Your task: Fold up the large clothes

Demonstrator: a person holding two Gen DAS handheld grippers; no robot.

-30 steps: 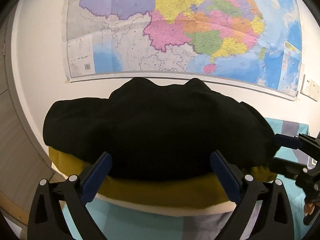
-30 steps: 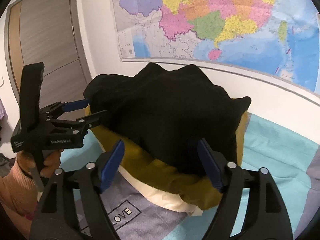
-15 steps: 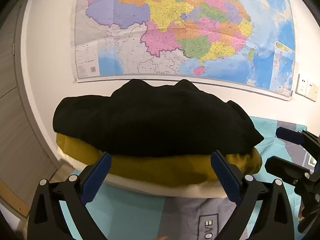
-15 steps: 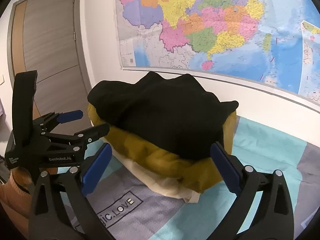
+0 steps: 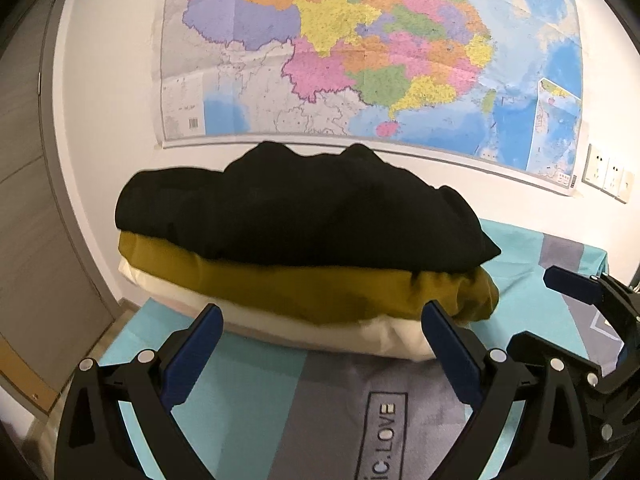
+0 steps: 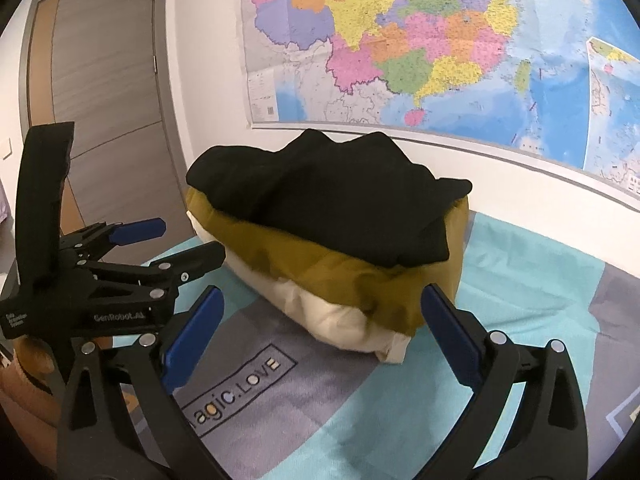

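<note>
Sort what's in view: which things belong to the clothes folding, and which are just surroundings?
Job: black garment, mustard garment, cream garment, stacked; left gripper and right gripper, both open.
Surroundings: wall map, bedspread, door, wall sockets.

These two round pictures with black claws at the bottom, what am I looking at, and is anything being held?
Each picture comes from a camera on a hand-held gripper, looking along its two blue-padded fingers. A person carries one per hand.

The left gripper films the first; the right gripper films the second, with the left one at its left edge.

Both are open and hold nothing. Ahead, on a teal and grey bedspread, sits a stack: black garment on mustard garment on cream garment. A wall map hangs behind.
</note>
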